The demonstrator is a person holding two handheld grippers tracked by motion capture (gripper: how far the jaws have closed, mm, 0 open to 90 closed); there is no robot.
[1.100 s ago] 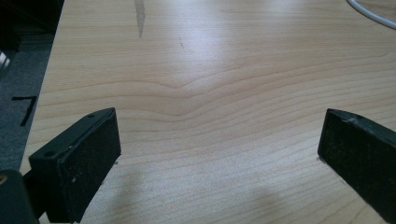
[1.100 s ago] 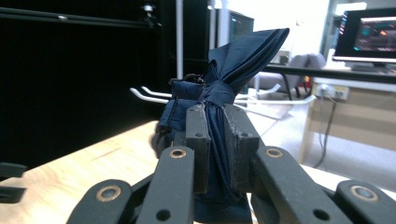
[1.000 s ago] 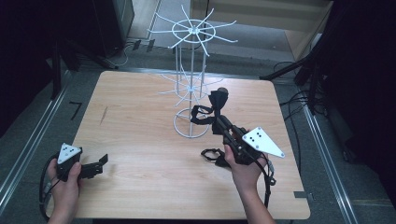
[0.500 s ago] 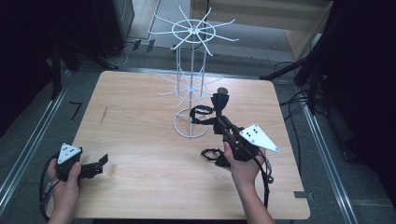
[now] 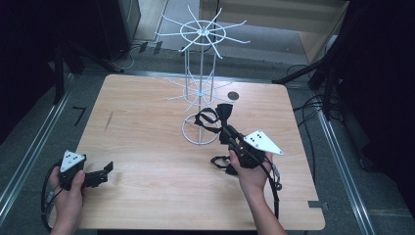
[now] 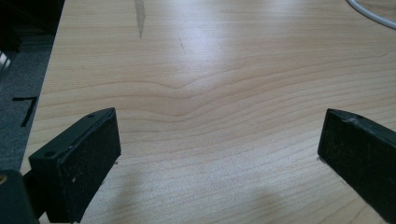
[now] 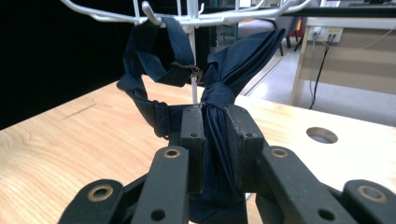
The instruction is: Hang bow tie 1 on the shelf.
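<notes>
The right gripper (image 7: pixel 215 140) pinches a dark blue bow tie (image 7: pixel 219 93), its strap looped over a hook of the white wire rack (image 5: pixel 200 88). The left gripper (image 5: pixel 100 172) rests wide apart on the table (image 5: pixel 147 147).

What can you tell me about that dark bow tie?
The bow tie is dark navy cloth, knotted at the middle, with a strap and small clasp. The right tongs are clamped on one wing below the knot. Its strap loops over a hook of the white wire rack, above the wooden table.
</notes>
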